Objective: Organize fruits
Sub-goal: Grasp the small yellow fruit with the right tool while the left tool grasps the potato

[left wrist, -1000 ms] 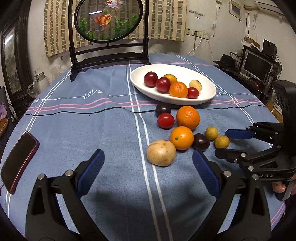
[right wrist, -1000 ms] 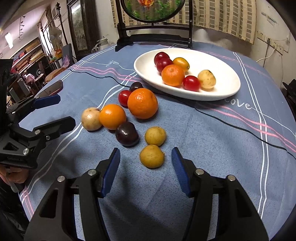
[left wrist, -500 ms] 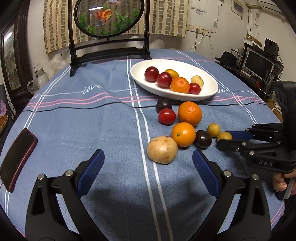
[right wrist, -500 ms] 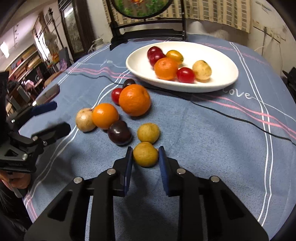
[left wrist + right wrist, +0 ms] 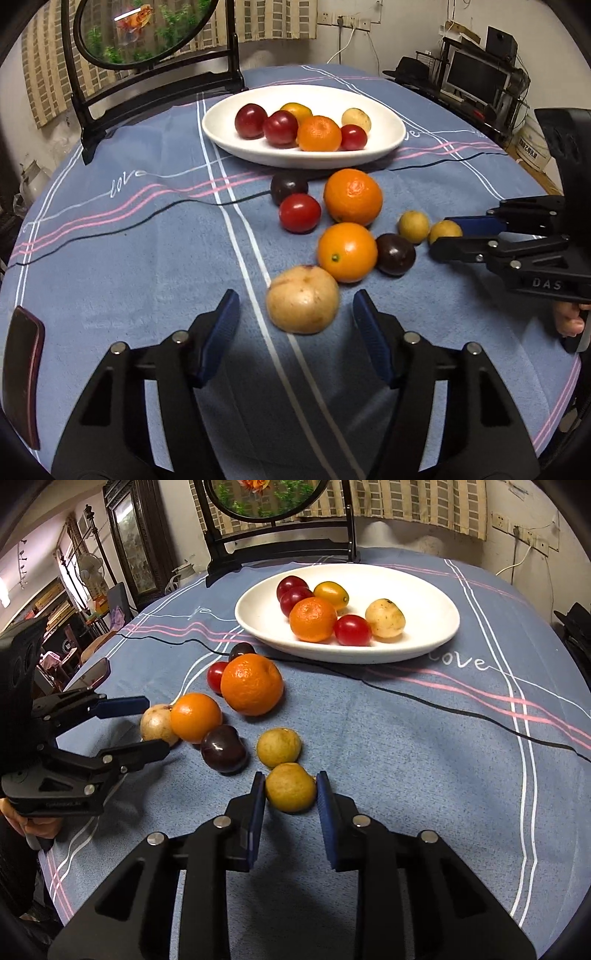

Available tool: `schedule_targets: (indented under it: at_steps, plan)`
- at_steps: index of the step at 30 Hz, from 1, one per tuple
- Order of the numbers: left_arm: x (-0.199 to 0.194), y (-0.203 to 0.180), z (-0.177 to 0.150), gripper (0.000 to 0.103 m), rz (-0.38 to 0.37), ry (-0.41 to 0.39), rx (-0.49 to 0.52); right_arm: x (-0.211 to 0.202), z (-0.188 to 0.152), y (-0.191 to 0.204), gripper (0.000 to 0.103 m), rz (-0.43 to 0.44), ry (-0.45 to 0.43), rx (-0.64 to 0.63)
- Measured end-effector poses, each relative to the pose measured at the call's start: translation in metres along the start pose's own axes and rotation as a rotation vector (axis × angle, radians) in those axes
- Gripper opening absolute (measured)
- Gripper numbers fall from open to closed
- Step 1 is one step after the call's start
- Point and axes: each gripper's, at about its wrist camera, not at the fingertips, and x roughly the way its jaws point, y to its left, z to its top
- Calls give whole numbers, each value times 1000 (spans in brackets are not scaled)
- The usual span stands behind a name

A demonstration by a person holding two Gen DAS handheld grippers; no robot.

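1. In the left wrist view, the right tool (image 5: 448, 236) covers part of the small yellow-green fruit (image 5: 445, 230); whether that fruit rests on the bench (image 5: 129, 258) is unclear.
2. The right tool (image 5: 290, 794) grips this fruit (image 5: 290, 787), both pads touching its sides, just nearer than the dark plum (image 5: 224, 748).
3. The left tool (image 5: 291, 319) stands open around the pale round fruit (image 5: 303, 299), left of the plum, not touching.
4. Half a second ago the left tool stood farther back from that fruit.
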Motion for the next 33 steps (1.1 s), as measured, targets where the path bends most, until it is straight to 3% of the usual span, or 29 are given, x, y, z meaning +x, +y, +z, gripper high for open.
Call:
schedule_targets:
  at_steps: [10,14,19,33]
  plan:
    - [1,-10,-1,65,11,6,54,0,-1,-1,28,-1,6,2]
    - [7,-14,0,51,14,36,75,0,-1,-1,28,-1,7,2]
    - [10,-12,0,42,31,46,66,0,-1,-1,28,-1,6,2]
    - [-9,-2,-9,42,-17,16,-2,-2,-1,-1,28,14,1,2]
